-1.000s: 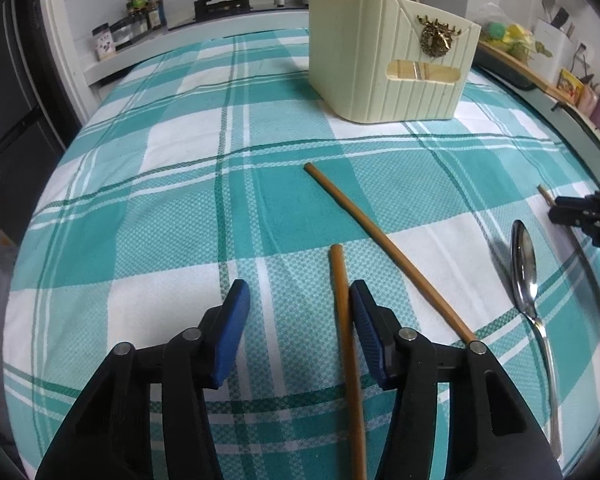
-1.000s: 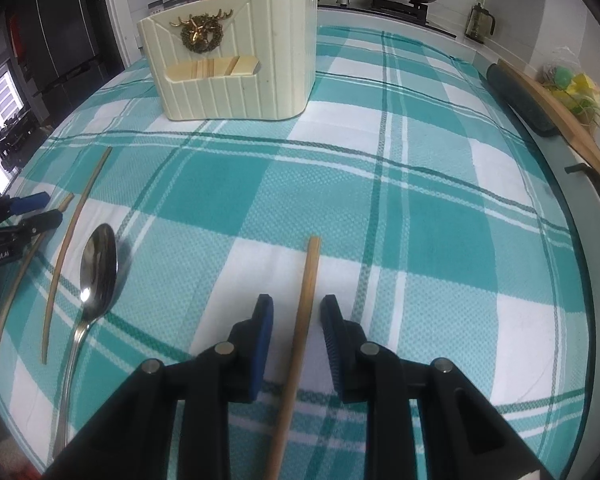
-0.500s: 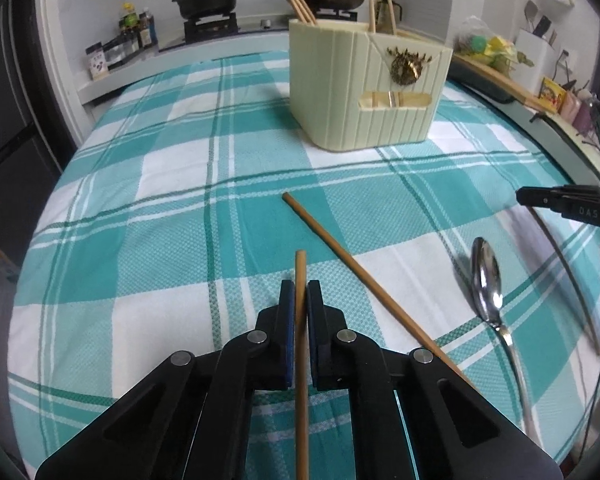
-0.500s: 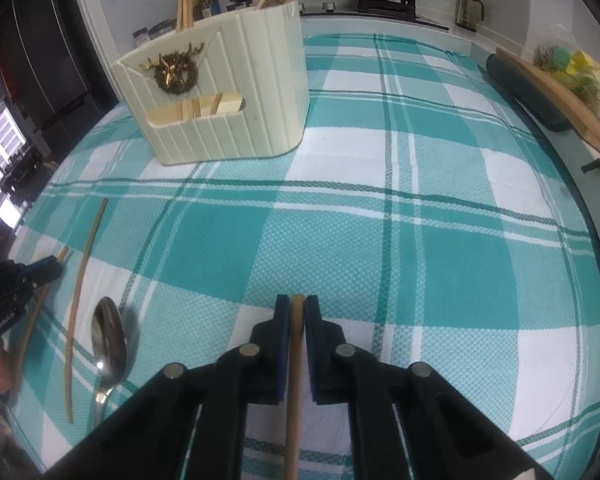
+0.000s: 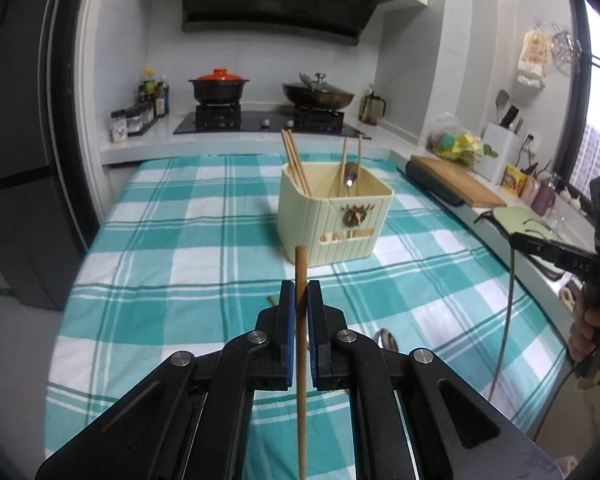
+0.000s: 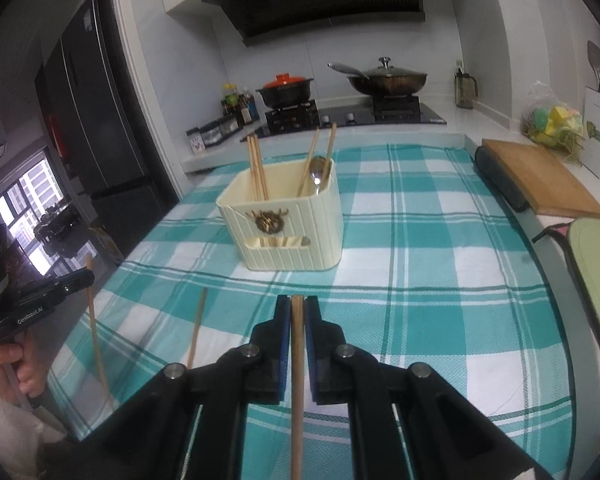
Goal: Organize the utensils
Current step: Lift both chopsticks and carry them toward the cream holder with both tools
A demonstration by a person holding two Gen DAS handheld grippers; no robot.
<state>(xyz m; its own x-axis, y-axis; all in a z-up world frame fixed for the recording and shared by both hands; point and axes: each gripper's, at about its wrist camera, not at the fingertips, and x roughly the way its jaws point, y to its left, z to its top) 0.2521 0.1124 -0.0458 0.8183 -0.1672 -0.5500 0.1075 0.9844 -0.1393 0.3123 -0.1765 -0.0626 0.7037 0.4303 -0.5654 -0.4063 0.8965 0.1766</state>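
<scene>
Both grippers have come up off the checked cloth (image 5: 180, 240) since a sec ago, each now carrying a chopstick that lay flat on it before. Left gripper (image 5: 300, 292) is clamped tight on a brown chopstick (image 5: 300, 268), tip poking out past the pads, rest running back btwn the arms. Right gripper (image 6: 296, 308) is closed the same way on a paler chopstick (image 6: 297, 320), tip about level w/ the pad ends. Both point toward the cream utensil holder (image 6: 292, 248) standing mid-table w/ chopsticks and a spoon already upright inside. One more chopstick (image 6: 196, 328) lies on the cloth at left in the right-wrist view, near the left gripper's stick. A spoon (image 5: 386, 340) on the cloth peeks out just beside the left gripper's right arm; only its bowl shows
</scene>
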